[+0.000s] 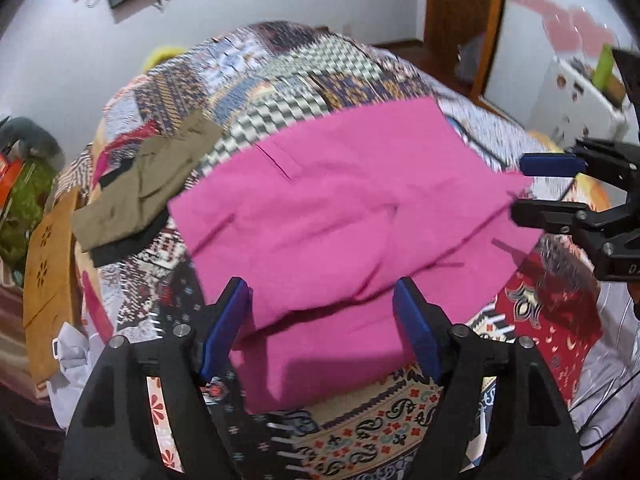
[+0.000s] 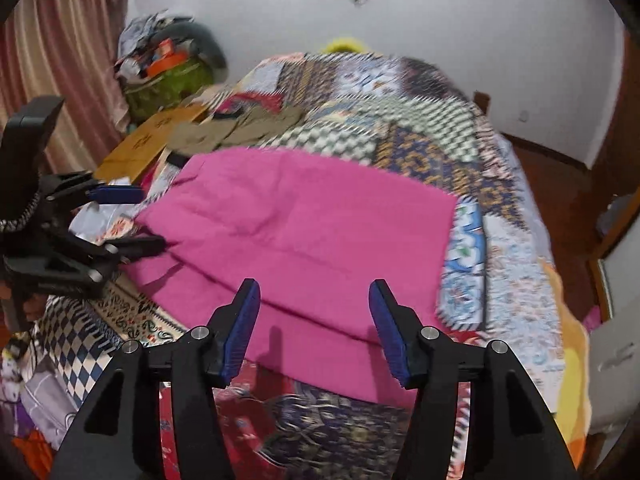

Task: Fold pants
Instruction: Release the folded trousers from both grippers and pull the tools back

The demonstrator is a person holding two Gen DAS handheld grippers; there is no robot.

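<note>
1. Far left on the patchwork bedspread (image 1: 280,72): olive garment (image 1: 148,184), folded, over something black.
2. Left gripper (image 1: 320,332): blue pads spread wide, nothing between them, at the near edge of the pink pants (image 1: 352,216).
3. Pink pants: folded, flat mid-bed.
4. Right gripper (image 2: 314,330): jaws wide, empty, over the pants' near edge.

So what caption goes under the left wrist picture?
Both open tools, left tool and right tool, hover over folded pink pants on a patchwork bedspread.
</note>
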